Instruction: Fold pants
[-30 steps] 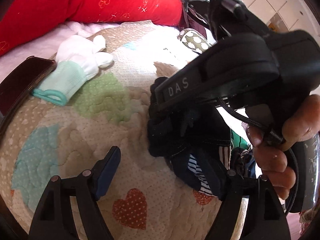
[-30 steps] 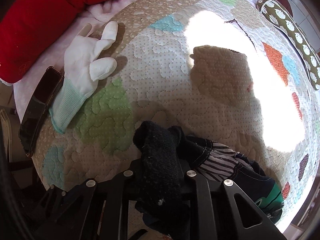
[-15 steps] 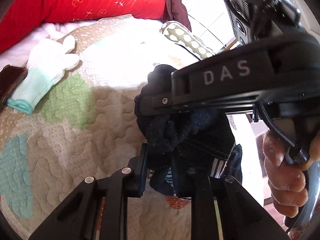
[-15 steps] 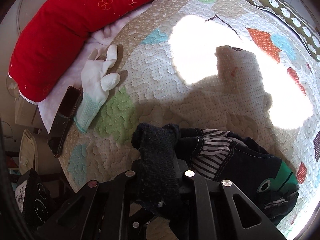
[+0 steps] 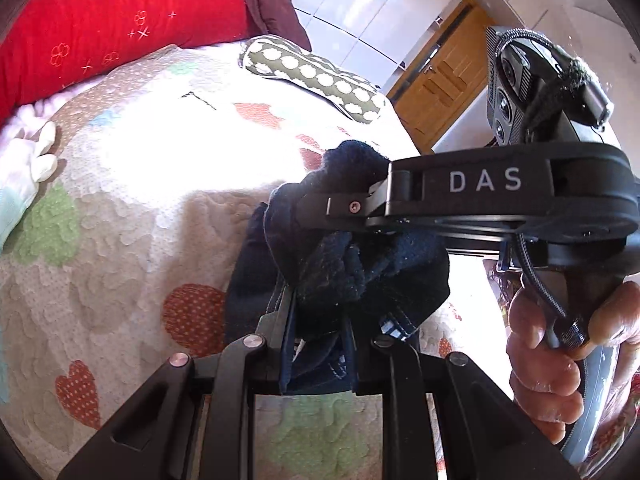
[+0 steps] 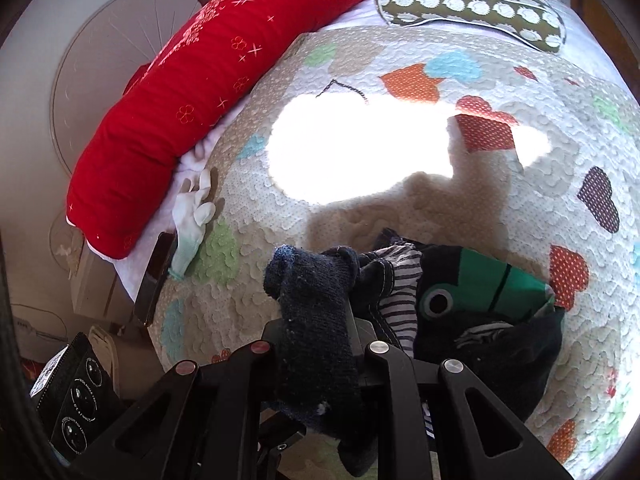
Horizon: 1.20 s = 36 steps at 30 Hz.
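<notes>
My left hand-held gripper [image 5: 318,344] is clamped on a bunched fold of the dark navy pants [image 5: 352,268], its fingers pressed narrow against the cloth. My right hand-held gripper [image 6: 316,344] pinches the fuzzy knitted cuff of the same pants [image 6: 320,300], which droops down over its fingers. The two grips sit close together, with the right gripper's body crossing just above the left one. The rest of the garment, showing striped lining and a green patch with an eye, hangs in a heap near the near edge of the quilt [image 6: 400,216] on the bed. At the quilt's far left edge lie a white glove [image 6: 192,216] and a phone [image 6: 156,276], beside the red bolster [image 6: 172,112].
</notes>
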Tool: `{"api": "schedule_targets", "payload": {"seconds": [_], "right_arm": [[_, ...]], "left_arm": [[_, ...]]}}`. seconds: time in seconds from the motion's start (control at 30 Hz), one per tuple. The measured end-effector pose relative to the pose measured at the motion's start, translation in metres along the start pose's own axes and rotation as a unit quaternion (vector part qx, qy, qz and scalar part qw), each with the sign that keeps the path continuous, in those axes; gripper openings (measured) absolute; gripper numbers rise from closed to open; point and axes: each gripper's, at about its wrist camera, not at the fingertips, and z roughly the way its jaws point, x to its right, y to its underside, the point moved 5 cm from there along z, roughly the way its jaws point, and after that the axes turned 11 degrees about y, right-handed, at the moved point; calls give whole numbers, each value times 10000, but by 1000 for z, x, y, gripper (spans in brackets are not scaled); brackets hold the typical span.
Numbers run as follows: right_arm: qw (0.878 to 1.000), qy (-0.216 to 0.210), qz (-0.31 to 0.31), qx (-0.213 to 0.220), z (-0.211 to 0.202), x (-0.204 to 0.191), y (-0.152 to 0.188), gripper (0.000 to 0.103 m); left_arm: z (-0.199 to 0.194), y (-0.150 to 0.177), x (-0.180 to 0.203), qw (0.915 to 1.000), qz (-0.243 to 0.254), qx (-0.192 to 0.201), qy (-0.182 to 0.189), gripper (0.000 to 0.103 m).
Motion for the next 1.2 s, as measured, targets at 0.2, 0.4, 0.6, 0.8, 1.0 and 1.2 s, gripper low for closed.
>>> {"api": "schedule_targets", "payload": {"seconds": [0.2,0.4,0.6,0.8,1.0,1.2], "right_arm": [[9978,-147,597,258,-13,56,18,17],[9947,-111,916,445,-6,100,27,17],[9876,168,1372,741,-7,143,40,45],[9773,661,1598,1221,-42,175,55,41],[9784,-609,1414,1378,-47,135,56,20],[9851,234,1529,757,10,139,85,19]], "left_arm": [[40,9,27,9992,289,-277,-51,20],[43,32,54,9961,692,-509,-217,21],[5,44,58,9935,993,-533,-159,45],[-13,29,24,9937,764,-319,-758,46],[1,28,-9,9935,150,-488,-1014,47],[-2,38,-16,9916,149,-611,-1127,47]]}}
